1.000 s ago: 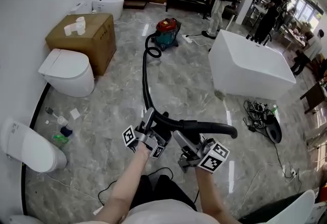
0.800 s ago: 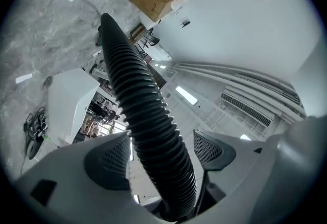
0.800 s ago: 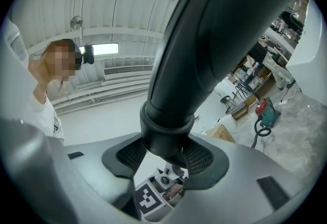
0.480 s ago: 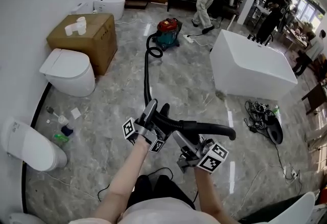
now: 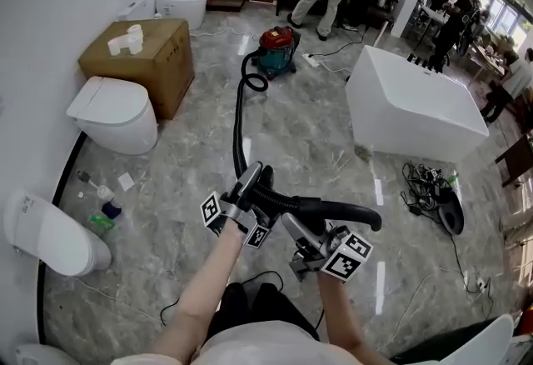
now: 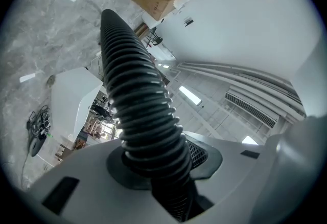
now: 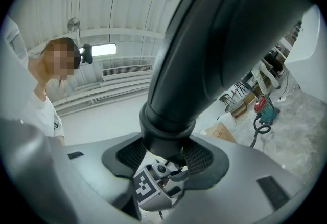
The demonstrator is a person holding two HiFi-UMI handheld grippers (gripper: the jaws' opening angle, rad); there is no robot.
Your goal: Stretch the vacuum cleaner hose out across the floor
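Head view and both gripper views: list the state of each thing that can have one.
Hose: near end lifted, looped at far end, not straight.
Left hand-held gripper: jaws just closing, shut on hose.
Right hand-held gripper: shut on hose's smooth end.
Vacuum: upright on floor.
Toilet: lid down.
Box: closed.

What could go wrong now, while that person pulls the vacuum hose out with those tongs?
The hose coils in a loop beside the vacuum cleaner, so pulling might drag or tip it. The left tongs have just been closing round the ribbed hose, so it may still slip through them.
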